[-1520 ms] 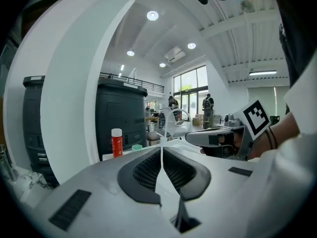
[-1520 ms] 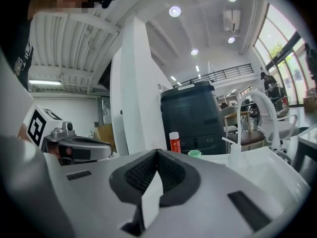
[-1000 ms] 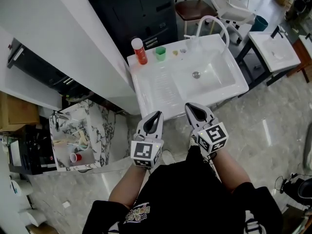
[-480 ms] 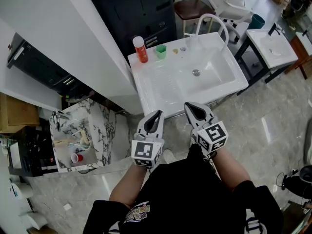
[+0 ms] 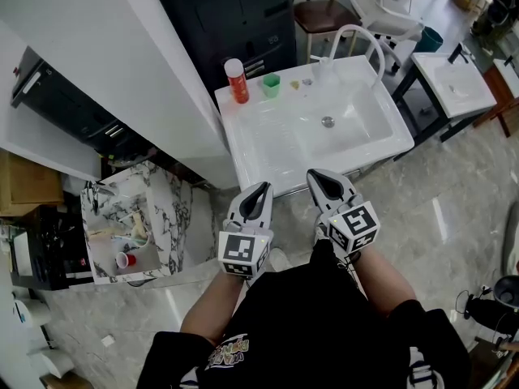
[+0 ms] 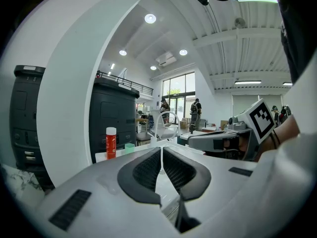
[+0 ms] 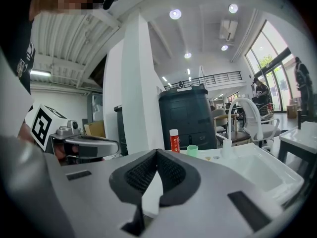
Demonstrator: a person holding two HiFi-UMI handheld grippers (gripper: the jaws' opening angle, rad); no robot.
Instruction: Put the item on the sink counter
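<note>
The white sink counter (image 5: 268, 140) stands ahead of me, with a red bottle with a white cap (image 5: 236, 81) and a small green cup (image 5: 271, 85) at its back left corner. Both show in the left gripper view as bottle (image 6: 111, 143) and cup (image 6: 129, 148), and in the right gripper view as bottle (image 7: 174, 141) and cup (image 7: 192, 150). My left gripper (image 5: 262, 190) and right gripper (image 5: 317, 177) hover side by side just short of the counter's front edge. Both are shut with nothing between the jaws.
A curved white faucet (image 5: 357, 43) rises at the basin's back. A dark cabinet (image 5: 235, 14) stands behind the sink and a white wall (image 5: 122, 71) runs along the left. A marble-topped stand with a red cup (image 5: 126, 259) is at the lower left. A second sink (image 5: 454, 83) is on the right.
The sink has drifted slightly up and right in the head view. Both grippers stay shut and empty in the same place.
</note>
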